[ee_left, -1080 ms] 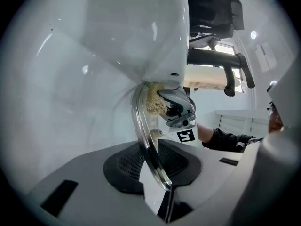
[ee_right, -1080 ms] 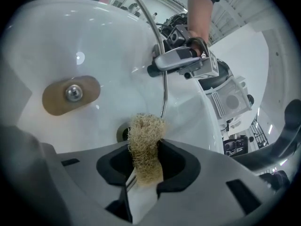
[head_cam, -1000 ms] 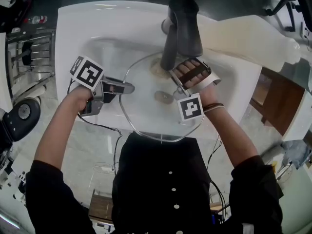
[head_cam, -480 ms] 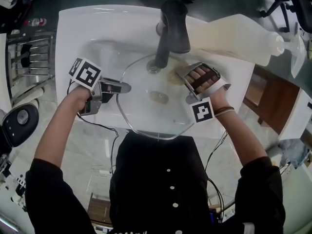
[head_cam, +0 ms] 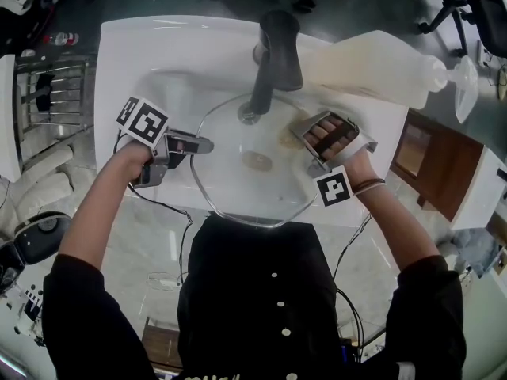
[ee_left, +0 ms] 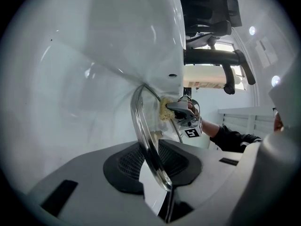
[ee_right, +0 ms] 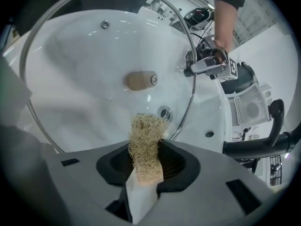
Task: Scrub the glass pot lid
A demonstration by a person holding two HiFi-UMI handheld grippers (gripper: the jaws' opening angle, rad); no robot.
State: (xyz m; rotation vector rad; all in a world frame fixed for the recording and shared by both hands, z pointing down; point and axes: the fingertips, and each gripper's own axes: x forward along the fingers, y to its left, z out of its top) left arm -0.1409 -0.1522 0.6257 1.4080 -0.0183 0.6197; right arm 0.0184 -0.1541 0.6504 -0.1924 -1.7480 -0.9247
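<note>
- Left hand-held gripper [head_cam: 190, 143] is clamped tight on the metal rim of the glass pot lid [head_cam: 238, 184], right at its left edge.
- The lid sits over the white sink [head_cam: 135, 46] basin, just under the dark faucet [head_cam: 279, 46], with its brownish knob [head_cam: 256, 160] at the centre.
- Right hand-held gripper [head_cam: 303, 135] pinches a tan, fibrous scrub pad [ee_right: 146, 142] between its jaws.
- The pad's tip is on the glass, close to the lid's right rim!
</note>
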